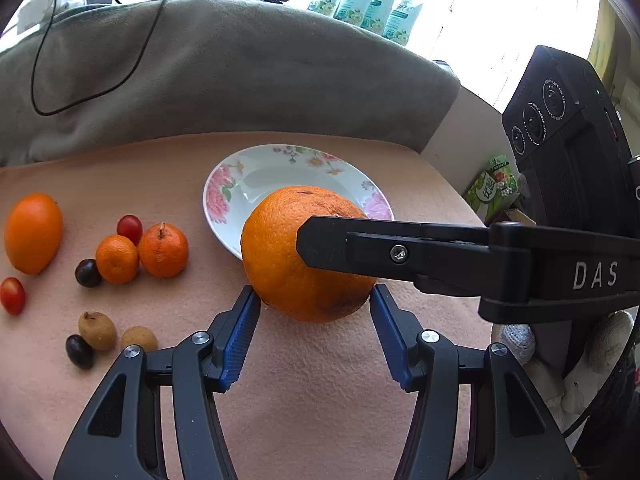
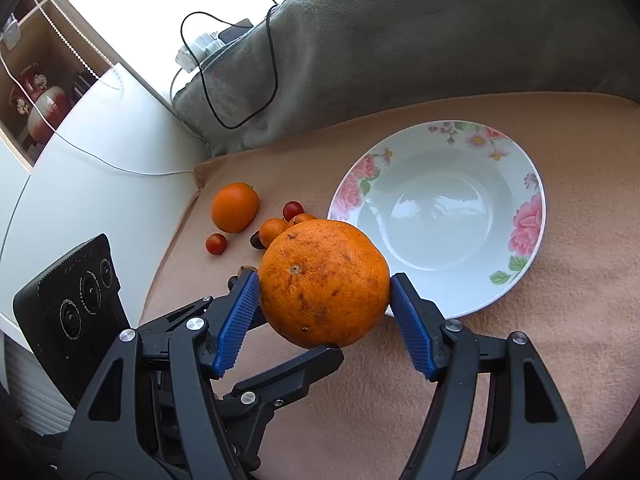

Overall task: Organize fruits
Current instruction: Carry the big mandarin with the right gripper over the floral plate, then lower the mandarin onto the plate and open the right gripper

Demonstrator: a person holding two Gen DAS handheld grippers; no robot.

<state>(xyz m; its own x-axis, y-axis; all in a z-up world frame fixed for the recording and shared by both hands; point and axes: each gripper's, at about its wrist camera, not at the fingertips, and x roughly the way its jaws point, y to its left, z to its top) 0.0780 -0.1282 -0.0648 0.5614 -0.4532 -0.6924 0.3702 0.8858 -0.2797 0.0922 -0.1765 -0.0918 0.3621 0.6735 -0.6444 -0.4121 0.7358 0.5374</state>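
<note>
Peach cloth covers the bench; the big orange (image 2: 324,282) sits pinched between the right gripper (image 2: 324,312)'s fingers, just beside the flowered bowl (image 2: 524,224), which lies up and right. The left gripper (image 1: 314,332) hangs spread, empty

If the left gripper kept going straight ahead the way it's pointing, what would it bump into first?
The big orange. It sits right ahead of the left gripper, between its blue fingertips, and the right gripper holds it too. Behind it, probably next, is the flowered plate.
</note>
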